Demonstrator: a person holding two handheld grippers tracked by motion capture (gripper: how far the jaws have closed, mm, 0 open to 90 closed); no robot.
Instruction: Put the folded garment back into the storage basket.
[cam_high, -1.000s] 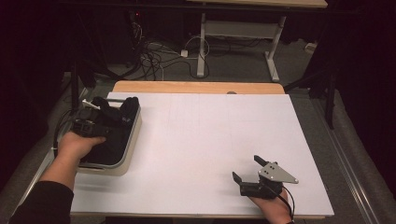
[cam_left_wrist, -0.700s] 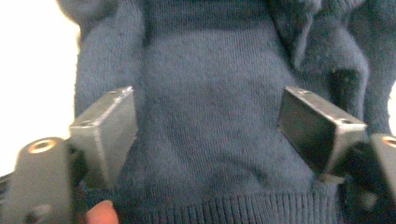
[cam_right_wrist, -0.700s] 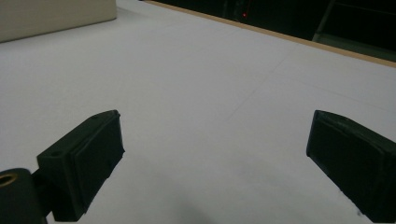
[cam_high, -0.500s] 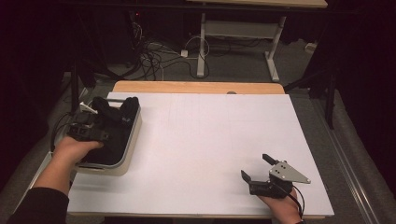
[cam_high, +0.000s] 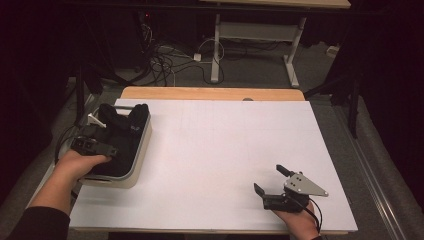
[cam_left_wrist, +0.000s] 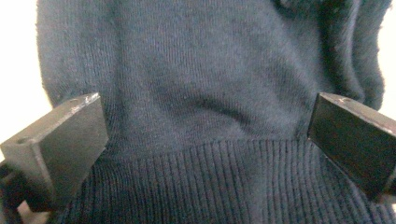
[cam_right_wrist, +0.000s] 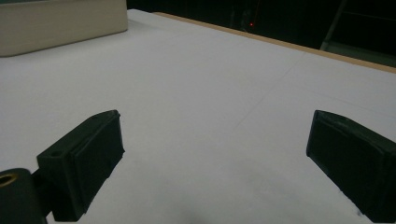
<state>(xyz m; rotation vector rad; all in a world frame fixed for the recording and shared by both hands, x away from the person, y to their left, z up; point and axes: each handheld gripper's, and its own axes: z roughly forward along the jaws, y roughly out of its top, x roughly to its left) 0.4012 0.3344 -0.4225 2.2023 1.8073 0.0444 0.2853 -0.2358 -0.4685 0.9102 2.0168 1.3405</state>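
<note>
Both grippers sit on a white worktop (cam_high: 215, 150) in a dark room: left gripper's (cam_high: 102, 145) jaws, just opened, straddle the sweater (cam_left_wrist: 196, 93); right gripper's (cam_high: 272, 180), moved nearer, gape over bare sheet.

Over the white bin (cam_high: 140, 162), left gripper (cam_high: 92, 146) now drawn slightly back toward the bin's near rim from where it sat a second ago. Jaws just opened wide, one either side of the dark knitted garment (cam_left_wrist: 201, 107), fingers (cam_left_wrist: 65, 144) clear of the wool and pressing on nothing. Well away from the bin, right gripper (cam_high: 272, 182) shifted a little toward the bench's (cam_high: 225, 145) right near corner early in that second, then settled.
</note>
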